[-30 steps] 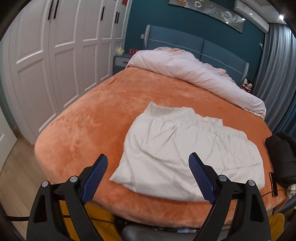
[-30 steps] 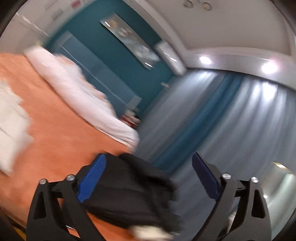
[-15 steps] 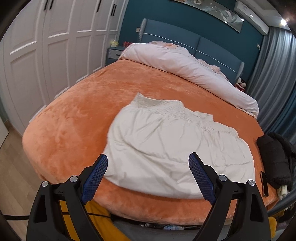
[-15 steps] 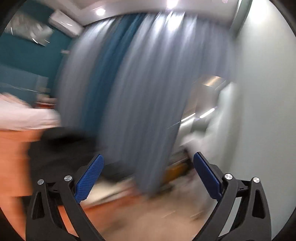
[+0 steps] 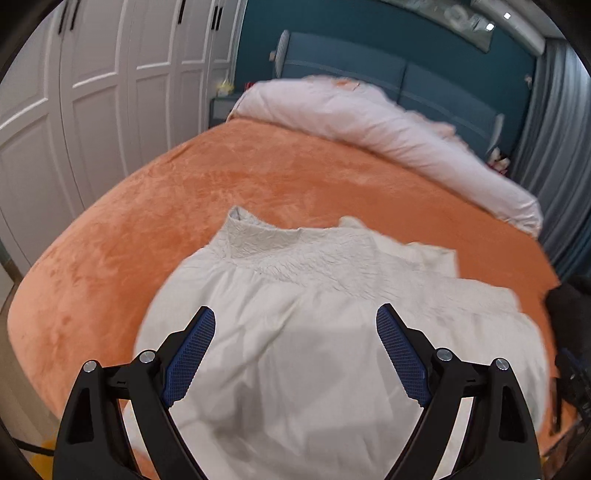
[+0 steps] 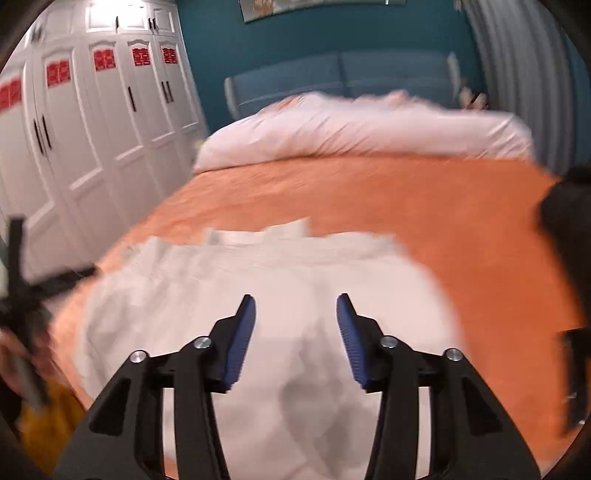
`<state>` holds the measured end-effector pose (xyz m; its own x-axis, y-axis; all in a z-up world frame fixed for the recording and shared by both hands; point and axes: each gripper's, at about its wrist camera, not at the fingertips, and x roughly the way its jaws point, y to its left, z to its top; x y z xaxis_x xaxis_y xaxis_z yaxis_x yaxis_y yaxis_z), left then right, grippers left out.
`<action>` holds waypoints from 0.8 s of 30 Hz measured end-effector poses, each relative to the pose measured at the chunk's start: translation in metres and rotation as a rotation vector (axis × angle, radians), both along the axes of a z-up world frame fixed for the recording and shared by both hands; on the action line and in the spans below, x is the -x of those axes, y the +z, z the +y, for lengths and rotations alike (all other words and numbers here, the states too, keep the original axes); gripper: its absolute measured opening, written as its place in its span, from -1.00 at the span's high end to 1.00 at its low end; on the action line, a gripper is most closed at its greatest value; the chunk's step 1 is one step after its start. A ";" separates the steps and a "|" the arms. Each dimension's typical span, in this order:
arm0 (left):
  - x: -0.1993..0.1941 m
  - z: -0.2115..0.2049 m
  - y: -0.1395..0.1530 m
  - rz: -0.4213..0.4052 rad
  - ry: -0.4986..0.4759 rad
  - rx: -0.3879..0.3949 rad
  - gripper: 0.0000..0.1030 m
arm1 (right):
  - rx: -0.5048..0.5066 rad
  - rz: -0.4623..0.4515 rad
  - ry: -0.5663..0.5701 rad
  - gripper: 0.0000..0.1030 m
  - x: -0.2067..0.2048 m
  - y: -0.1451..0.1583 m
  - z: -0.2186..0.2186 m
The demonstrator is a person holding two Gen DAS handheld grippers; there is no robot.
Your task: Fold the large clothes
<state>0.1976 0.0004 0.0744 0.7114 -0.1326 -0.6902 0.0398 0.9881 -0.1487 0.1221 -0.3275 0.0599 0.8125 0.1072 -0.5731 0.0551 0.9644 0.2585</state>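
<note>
On the orange bed (image 5: 258, 177): white garment (image 5: 314, 332), near hem cut off.
Left gripper (image 5: 295, 325): wide apart, empty.
Right gripper (image 6: 295, 314): jaws closing, nothing gripped; view blurred.

A: Both views are evenly lit from above; two ceiling spots (image 5: 498, 20) glare at top right of the left one.

B: Blur?

A: Slight on the left, heavy smear on the right; its wardrobe (image 6: 92, 122) and bed (image 6: 369, 192) bow toward dark round edges.
</note>
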 end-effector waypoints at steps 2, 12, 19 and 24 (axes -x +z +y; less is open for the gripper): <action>-0.021 -0.007 -0.018 0.026 0.007 -0.014 -0.64 | -0.019 0.031 0.008 0.16 -0.037 -0.015 0.005; -0.066 -0.013 -0.089 0.027 0.041 -0.138 -0.90 | 0.113 0.159 -0.032 0.20 -0.098 -0.089 -0.005; -0.068 0.005 -0.029 -0.071 0.100 -0.002 -0.80 | 0.113 0.055 -0.105 0.20 -0.103 -0.034 -0.010; -0.122 0.001 -0.057 0.044 0.126 -0.073 -0.80 | 0.169 0.168 -0.189 0.20 -0.155 -0.059 -0.035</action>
<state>0.3201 0.0015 0.0175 0.6884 0.0074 -0.7253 -0.0898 0.9931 -0.0751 0.2772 -0.3621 0.0006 0.7014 -0.1457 -0.6977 0.2665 0.9615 0.0671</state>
